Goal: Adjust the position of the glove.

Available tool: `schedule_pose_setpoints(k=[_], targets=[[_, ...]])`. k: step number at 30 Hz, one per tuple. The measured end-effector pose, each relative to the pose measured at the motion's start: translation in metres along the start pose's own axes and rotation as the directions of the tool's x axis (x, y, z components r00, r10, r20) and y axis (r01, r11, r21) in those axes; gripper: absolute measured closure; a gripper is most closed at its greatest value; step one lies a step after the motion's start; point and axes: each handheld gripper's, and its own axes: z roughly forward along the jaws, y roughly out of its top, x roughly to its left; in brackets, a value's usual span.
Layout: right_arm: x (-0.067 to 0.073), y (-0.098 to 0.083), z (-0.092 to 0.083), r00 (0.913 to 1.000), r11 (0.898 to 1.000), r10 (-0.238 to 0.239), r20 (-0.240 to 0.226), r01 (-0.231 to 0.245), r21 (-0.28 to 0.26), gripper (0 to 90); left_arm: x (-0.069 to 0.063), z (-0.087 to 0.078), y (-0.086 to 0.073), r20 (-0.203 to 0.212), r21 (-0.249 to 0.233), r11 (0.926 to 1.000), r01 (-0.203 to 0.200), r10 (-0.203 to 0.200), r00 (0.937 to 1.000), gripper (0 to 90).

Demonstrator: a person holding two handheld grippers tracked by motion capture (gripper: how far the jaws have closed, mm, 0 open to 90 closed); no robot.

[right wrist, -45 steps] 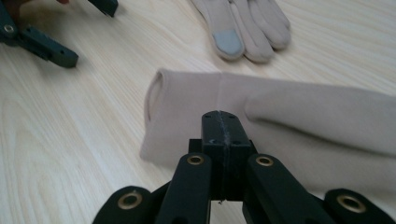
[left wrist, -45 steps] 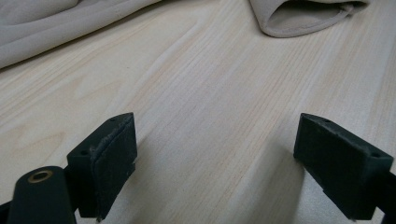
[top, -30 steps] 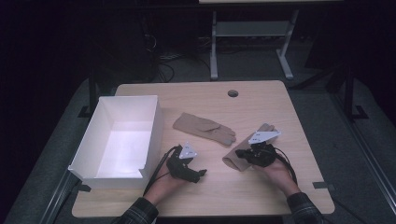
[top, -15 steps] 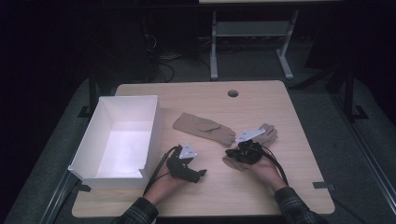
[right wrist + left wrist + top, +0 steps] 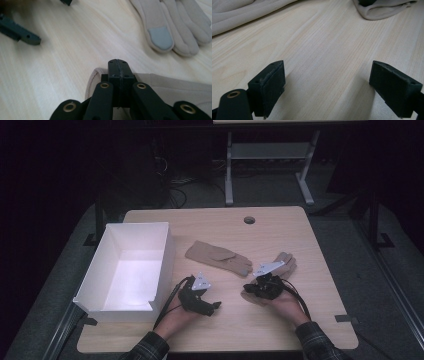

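Right now my right gripper (image 5: 256, 289) sits low on the table (image 5: 320, 320), its jaws pressed together on the cuff of the near glove (image 5: 175, 87), whose tan fabric folds up around the pads in the right gripper view. That glove lies at the table's right side, with its fingers (image 5: 286, 262) pointing away from me past the gripper's grey plate. Just ahead in the right gripper view lie the fingertips of the far glove (image 5: 175, 27), one of them with a grey patch (the touch pad kind); this glove (image 5: 220, 257) rests flat near the table's middle, apart from the near one. My left gripper (image 5: 332, 85) hovers just above bare wood with its jaws wide and nothing between them; in the high view it (image 5: 212, 306) sits near the front edge, beside the white box (image 5: 165, 255). The box stands open at the table's left side.
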Motion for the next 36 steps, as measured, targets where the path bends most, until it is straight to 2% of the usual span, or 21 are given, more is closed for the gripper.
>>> schedule_pose_setpoints(k=[1,5,8,10,13,20,29,31,36], targets=[[0.0,-0.001,-0.002,0.9999,1.0,-0.011,0.001,0.011,0.006,90.0,0.0,0.0,0.0,0.0,0.001,1.0,-0.001,0.001,1.0,12.6],[0.003,-0.007,-0.008,1.0,1.0,0.0,-0.005,0.0,0.015,90.0,0.001,0.0,0.0,-0.002,0.003,0.9999,-0.014,0.014,0.9999,12.6],[0.003,-0.012,-0.013,0.9999,1.0,-0.001,-0.014,0.002,0.019,90.0,0.001,0.0,0.0,-0.001,0.004,0.9999,-0.012,0.012,0.9999,12.6],[0.003,-0.014,-0.016,0.9997,1.0,0.018,-0.018,-0.017,0.019,90.0,0.001,0.0,0.0,-0.002,0.004,0.9999,-0.012,0.012,0.9999,12.6],[0.002,-0.018,-0.019,0.9998,1.0,0.009,-0.019,-0.009,0.022,90.0,0.0,0.0,0.0,0.001,0.002,1.0,-0.004,0.004,1.0,12.6],[0.002,-0.027,-0.029,0.9995,0.999,0.024,-0.021,-0.024,0.027,90.0,0.0,0.0,0.0,0.001,0.002,1.0,-0.004,0.004,1.0,12.6],[0.001,-0.046,-0.051,0.9995,0.998,0.032,-0.002,-0.032,0.052,90.0,0.0,0.0,0.0,0.002,0.002,1.0,-0.004,0.004,1.0,12.6],[0.0,-0.053,-0.057,0.9992,0.998,0.04,0.003,-0.041,0.052,90.0,0.0,-0.001,0.0,0.001,0.0,1.0,-0.01,0.01,1.0,12.6],[-0.001,-0.07,-0.074,0.9975,0.997,0.069,0.018,-0.07,0.045,90.0,-0.001,0.0,0.0,0.003,-0.003,1.0,0.005,-0.005,1.0,12.5]])
